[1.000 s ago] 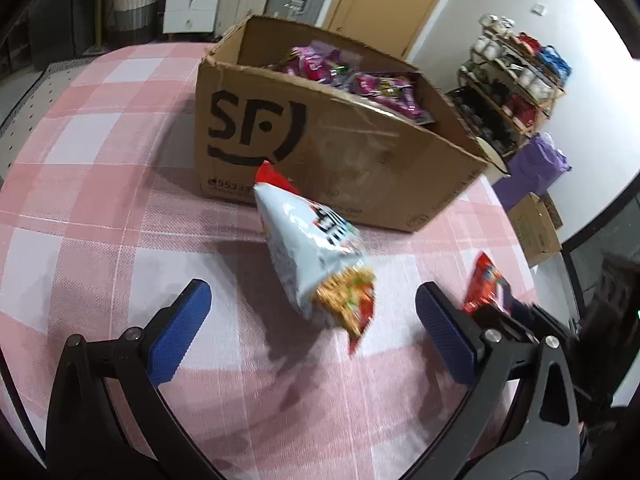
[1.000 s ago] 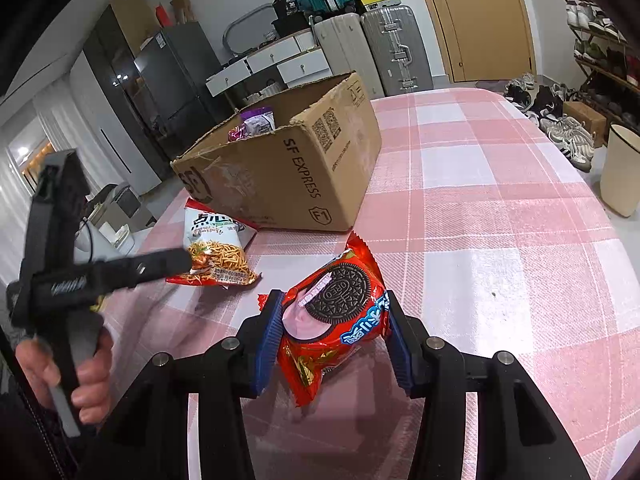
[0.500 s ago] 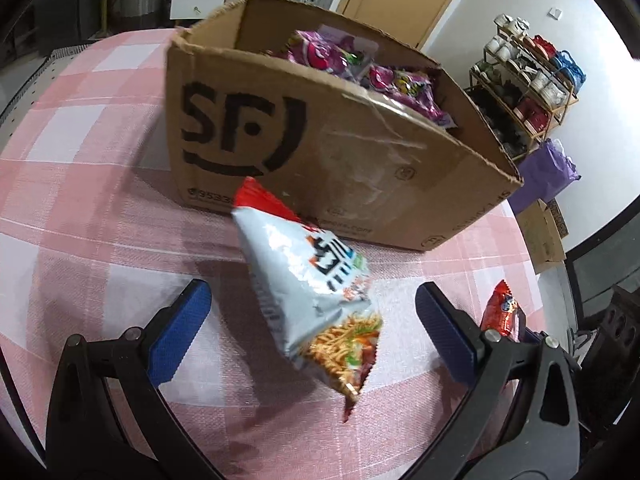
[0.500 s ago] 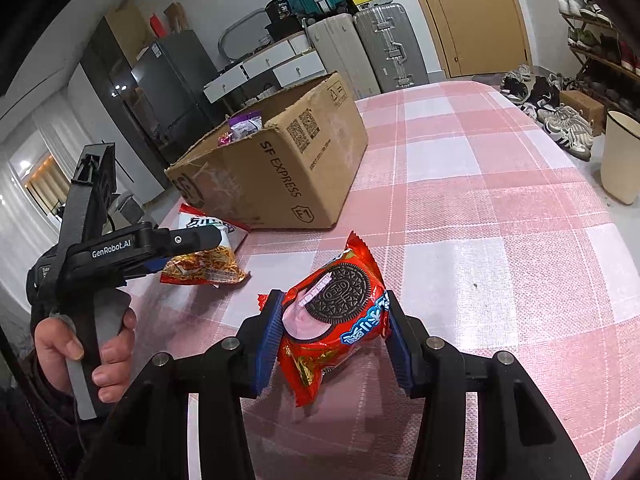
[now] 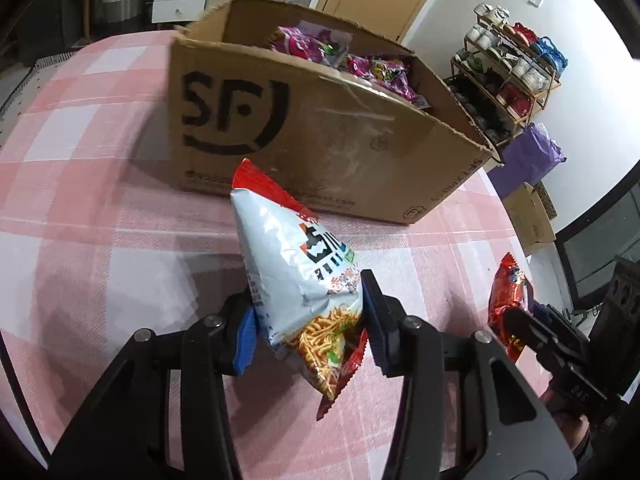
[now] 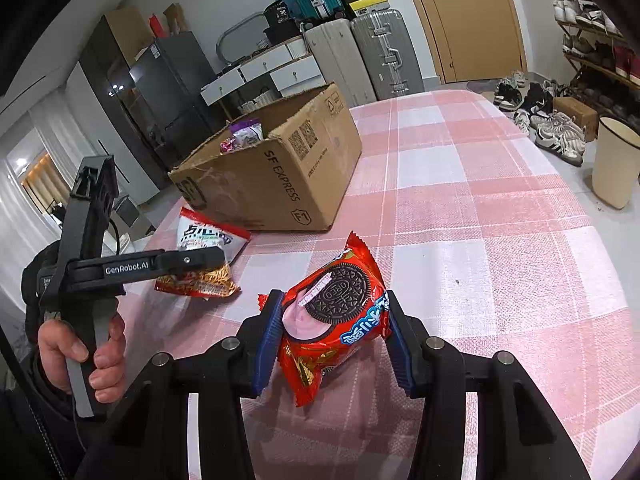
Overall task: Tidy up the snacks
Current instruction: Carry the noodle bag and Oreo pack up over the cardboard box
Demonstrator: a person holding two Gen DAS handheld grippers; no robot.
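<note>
A white and red noodle snack bag (image 5: 288,264) lies on the pink checked tablecloth (image 5: 100,240) in front of the open SF cardboard box (image 5: 320,140). My left gripper (image 5: 308,328) is closing its jaws on the bag's near end, and both blue pads touch its sides. In the right wrist view the same bag (image 6: 204,240) lies left of the box (image 6: 280,176), under the left gripper's fingers (image 6: 192,260). My right gripper (image 6: 332,340) is shut on a red Oreo packet (image 6: 336,300), held just above the cloth. That packet (image 5: 506,300) also shows at the right of the left wrist view.
Purple snack packets (image 5: 360,64) fill the box. A hand (image 6: 80,348) grips the left tool's handle. A shoe rack (image 5: 508,64) and purple bag stand beyond the table's right edge. A beige bin (image 6: 616,164) and suitcases (image 6: 360,52) stand on the floor.
The left jaws went from wide open to closed on the noodle bag, after moving in and down toward it. The right gripper kept still with the Oreo packet.
</note>
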